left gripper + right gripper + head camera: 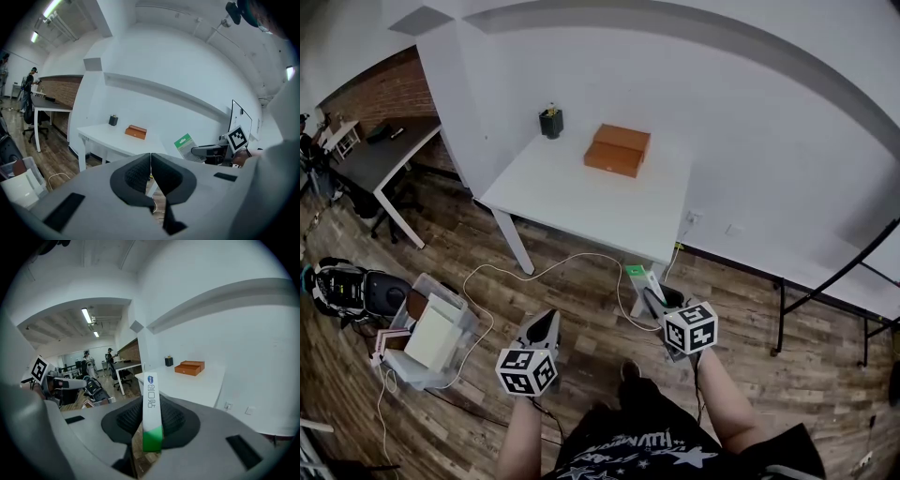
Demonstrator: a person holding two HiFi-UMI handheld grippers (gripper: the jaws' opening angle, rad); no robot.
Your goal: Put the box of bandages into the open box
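My right gripper (pixel 151 420) is shut on the white and green box of bandages (pixel 151 413), held upright on its narrow edge between the jaws. In the head view this box of bandages (pixel 638 277) pokes out ahead of my right gripper (pixel 654 298), above the wooden floor and short of the table. The open box (pixel 617 150) is orange-brown and rests on the white table (pixel 581 202) far ahead; it also shows small as the open box (pixel 189 367) and the open box (pixel 135 132). My left gripper (pixel 150 171) is shut with nothing between its jaws, low at the left (pixel 542 331).
A black pen holder (pixel 550 123) stands at the table's back left. A clear plastic bin (pixel 427 330) with papers and a black bag (pixel 352 289) sit on the floor to my left. A cable (pixel 502 274) loops across the floor. A dark desk (pixel 380 155) stands far left.
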